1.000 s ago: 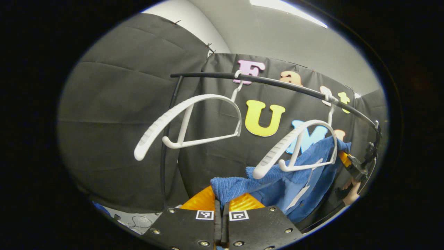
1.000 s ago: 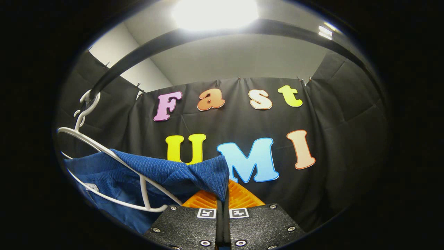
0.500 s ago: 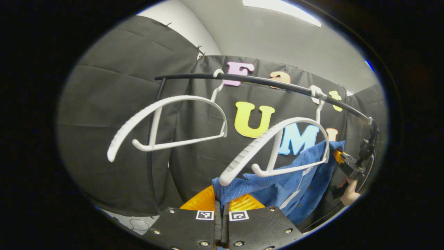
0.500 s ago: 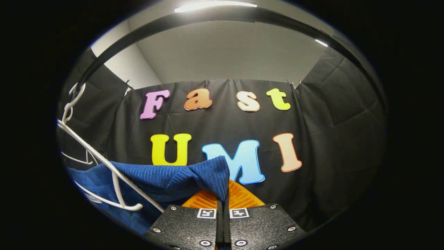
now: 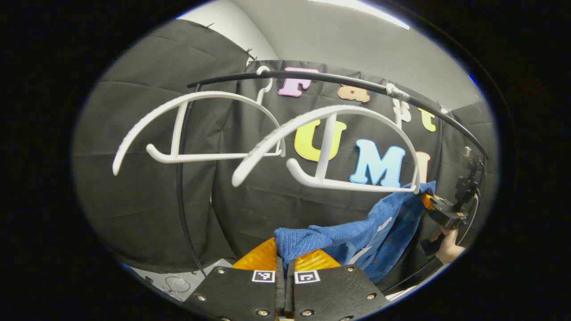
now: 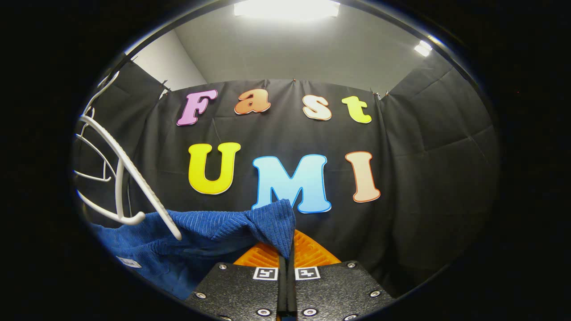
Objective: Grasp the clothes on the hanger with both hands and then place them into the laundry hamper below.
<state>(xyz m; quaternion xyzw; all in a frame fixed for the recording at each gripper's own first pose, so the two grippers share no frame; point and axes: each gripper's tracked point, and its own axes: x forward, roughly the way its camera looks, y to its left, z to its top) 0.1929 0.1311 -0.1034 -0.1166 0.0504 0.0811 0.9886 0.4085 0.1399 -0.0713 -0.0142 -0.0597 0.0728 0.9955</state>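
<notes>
In the left gripper view, two white hangers hang from the black rail [image 5: 339,82]: the bare hanger [image 5: 192,129] on the left, the nearer hanger [image 5: 330,147] beside it, its right tip touching the blue garment [image 5: 370,236]. The left gripper [image 5: 284,263] is clamped on a corner of that ribbed blue cloth, which stretches rightward to the right gripper [image 5: 439,209], held by a hand [image 5: 446,249] at the far right. In the right gripper view, the hangers stand at the left edge, and the right gripper [image 6: 285,256] is pinched together on the garment's other end, the cloth sagging leftward below the hanger's tip.
</notes>
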